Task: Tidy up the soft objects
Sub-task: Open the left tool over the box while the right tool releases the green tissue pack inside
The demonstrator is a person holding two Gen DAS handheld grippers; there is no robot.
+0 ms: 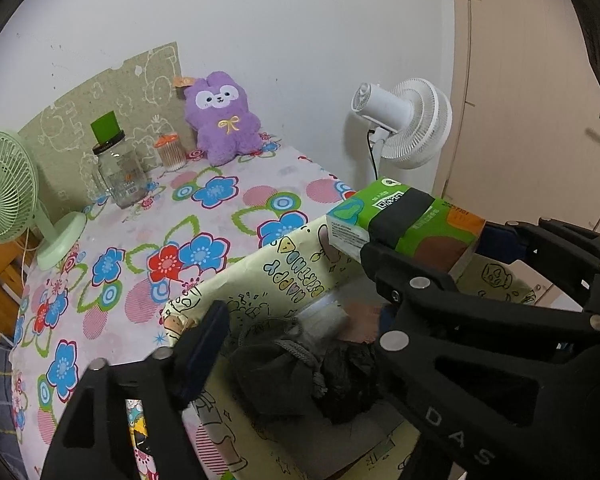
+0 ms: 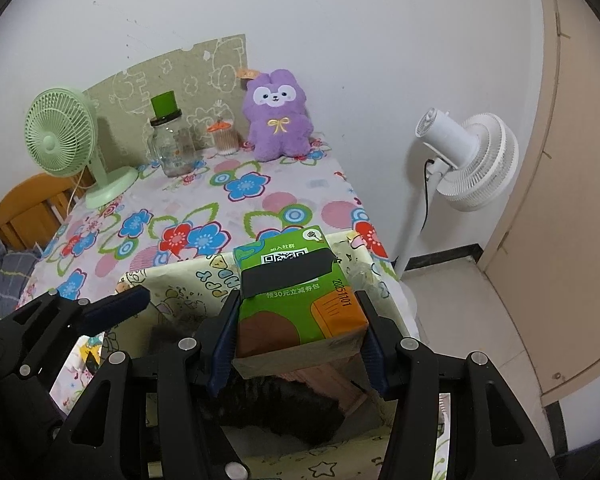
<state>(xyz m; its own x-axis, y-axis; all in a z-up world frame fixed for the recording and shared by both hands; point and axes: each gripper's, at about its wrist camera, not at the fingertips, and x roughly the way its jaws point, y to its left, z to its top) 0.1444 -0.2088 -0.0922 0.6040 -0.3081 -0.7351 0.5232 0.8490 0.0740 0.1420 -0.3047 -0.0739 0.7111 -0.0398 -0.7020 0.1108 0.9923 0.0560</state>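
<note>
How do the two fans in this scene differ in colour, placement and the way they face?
The green fan is pale green and stands on the floral tablecloth; the white fan is white and stands on a pole on the floor beside the table. The green fan shows its grille to the camera, while the white fan shows the back of its motor housing and faces away. Both have round wire-style grilles and a cord.

Glossy plastic-wrapped tissue pack (image 2: 296, 300), fuzzy plush toy (image 2: 278, 116), probably cloth bag (image 1: 276, 372).
</note>
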